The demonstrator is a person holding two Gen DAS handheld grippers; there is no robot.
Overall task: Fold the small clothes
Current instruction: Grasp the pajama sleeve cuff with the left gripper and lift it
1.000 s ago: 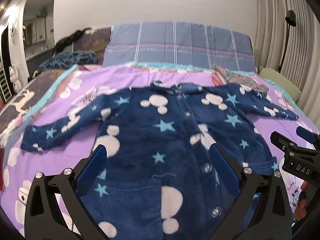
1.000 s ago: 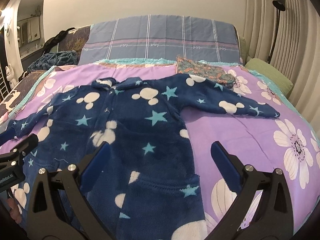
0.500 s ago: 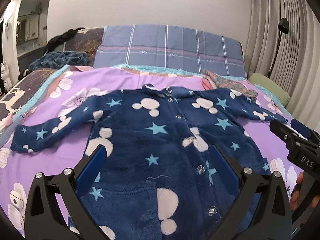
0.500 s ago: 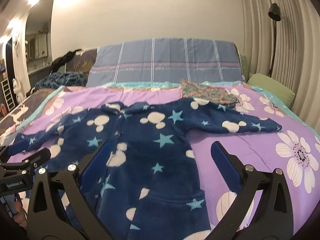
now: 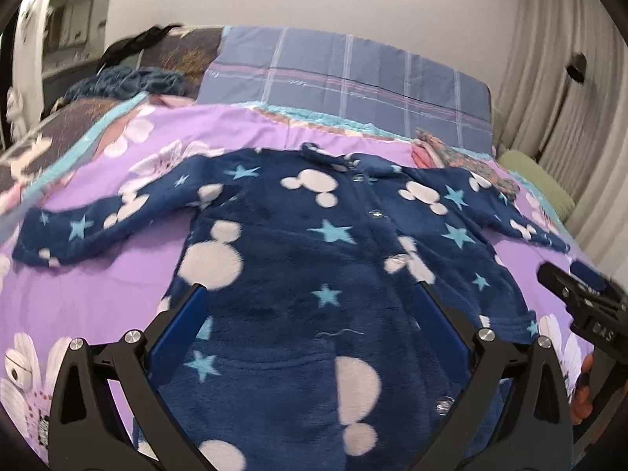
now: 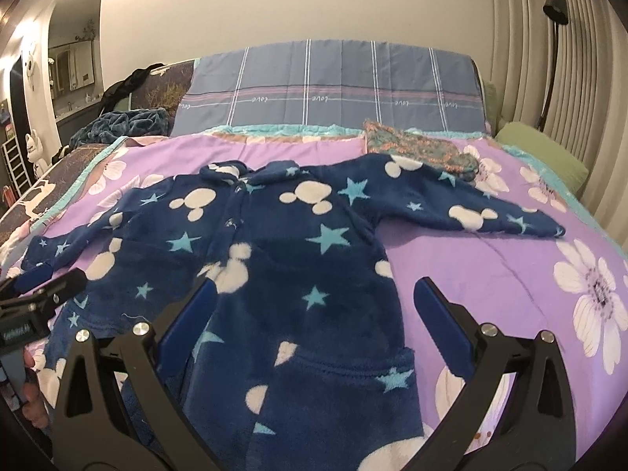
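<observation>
A small navy fleece jacket [image 5: 314,259] with white mouse heads and light blue stars lies flat, front up and buttoned, on the purple flowered bedspread [image 5: 98,298]; it also shows in the right wrist view [image 6: 282,259]. Both sleeves are spread out to the sides. My left gripper [image 5: 310,306] is open and empty, above the jacket's lower middle. My right gripper [image 6: 314,298] is open and empty, above the jacket's lower right side. Each gripper shows at the edge of the other's view.
A blue plaid pillow [image 6: 333,86] stands at the bed's head. A folded patterned garment [image 6: 424,149] lies by the jacket's far sleeve. A green cushion [image 6: 541,153] and a floor lamp [image 6: 553,39] are at the right by the curtain. A dark blanket [image 6: 121,125] lies far left.
Both grippers have shifted and tilted a little over the jacket; the left view is now slightly blurred. The jacket has not moved and both grippers stay open.
</observation>
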